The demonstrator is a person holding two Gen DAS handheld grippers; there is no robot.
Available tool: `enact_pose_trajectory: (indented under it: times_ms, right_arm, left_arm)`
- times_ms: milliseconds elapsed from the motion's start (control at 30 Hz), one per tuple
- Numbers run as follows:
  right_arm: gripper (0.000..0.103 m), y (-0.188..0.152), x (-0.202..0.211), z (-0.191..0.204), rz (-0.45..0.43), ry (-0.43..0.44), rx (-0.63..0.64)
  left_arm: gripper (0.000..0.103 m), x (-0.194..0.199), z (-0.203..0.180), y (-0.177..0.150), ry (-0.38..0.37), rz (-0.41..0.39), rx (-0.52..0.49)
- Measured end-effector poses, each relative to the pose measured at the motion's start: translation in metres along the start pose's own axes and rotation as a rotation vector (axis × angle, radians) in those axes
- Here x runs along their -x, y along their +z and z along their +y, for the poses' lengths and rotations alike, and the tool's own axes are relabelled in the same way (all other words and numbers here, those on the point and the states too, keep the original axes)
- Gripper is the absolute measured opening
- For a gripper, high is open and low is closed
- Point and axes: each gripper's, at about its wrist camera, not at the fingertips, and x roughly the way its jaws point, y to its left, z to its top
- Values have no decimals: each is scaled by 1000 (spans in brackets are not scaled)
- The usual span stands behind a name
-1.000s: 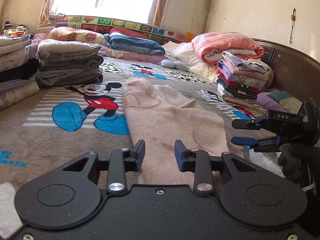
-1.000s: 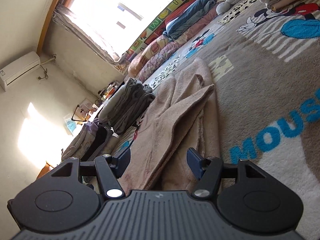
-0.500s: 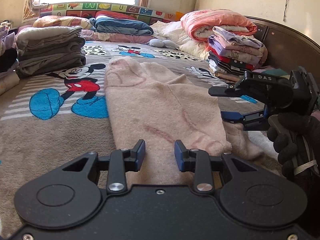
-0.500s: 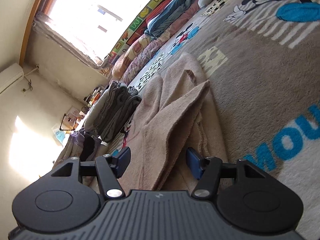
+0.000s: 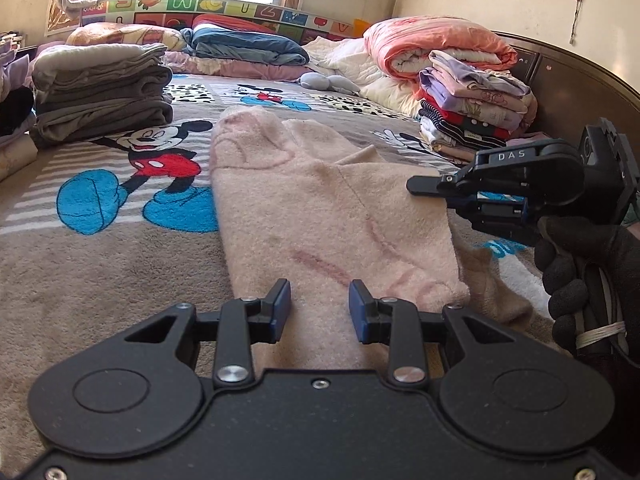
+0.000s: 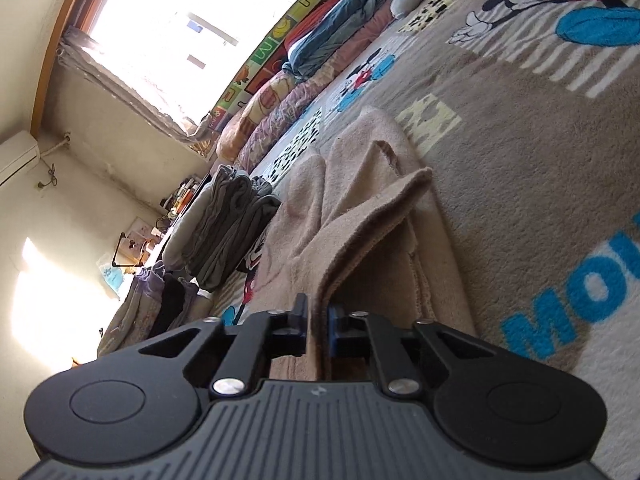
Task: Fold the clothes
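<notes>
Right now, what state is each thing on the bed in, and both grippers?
Pink garment: spread flat on the blanket, one edge lifted.
Right gripper: shut on the pink garment's edge.
Left gripper: open over the garment, gripping nothing.
Grey pile: folded, stacked.
Striped and purple pile: folded, stacked.

The bed point(image 5: 92, 264) is covered by a grey-brown cartoon-mouse blanket point(image 5: 120, 248). A pale pink fleece garment point(image 5: 320, 208) lies spread along its middle. To the left sits a stack of folded grey clothes point(image 5: 100, 92); to the right, by the dark headboard point(image 5: 580, 80), a stack of folded coloured clothes point(image 5: 476, 100) and a rolled pink quilt point(image 5: 436, 44). Pillows point(image 5: 124, 36) and a folded blue quilt point(image 5: 244, 44) line the far edge under the window.
</notes>
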Motion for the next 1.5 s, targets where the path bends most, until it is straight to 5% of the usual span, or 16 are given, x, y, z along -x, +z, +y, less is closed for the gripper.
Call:
enact_pose_trajectory:
  times_ms: [300,467,533,667,833,1233,1367,1500]
  right_arm:
    - [7,19,17,46,-87,65,167]
    - [7,18,7,22,-36,-84,149]
    - [8,14,-1,3,-3,-155,127]
    - [8,6,6,0,-28,-92,117]
    - [8,11,5,6,-33,-85,132]
    - [8,16,8,17,-23,-82,204]
    - [8,18,3,15,3,-117,239]
    - [7,17,5,13,19,-115,267]
  left_arm:
    - [30,-1,-5,1,-50,14,-6]
    - [32,-5,-9,-1,-66,52,-24]
    - [32,5,-3,2,-73,24,-2]
    - [32,31,19,11,-11,-79,56]
    - [25,38,32,14,24,-109,95]
    - [22,17,12,10,-48,-57,29]
    - [22,-11,5,-3,-80,105,17]
    - [22,4,4,4,-102,41,5]
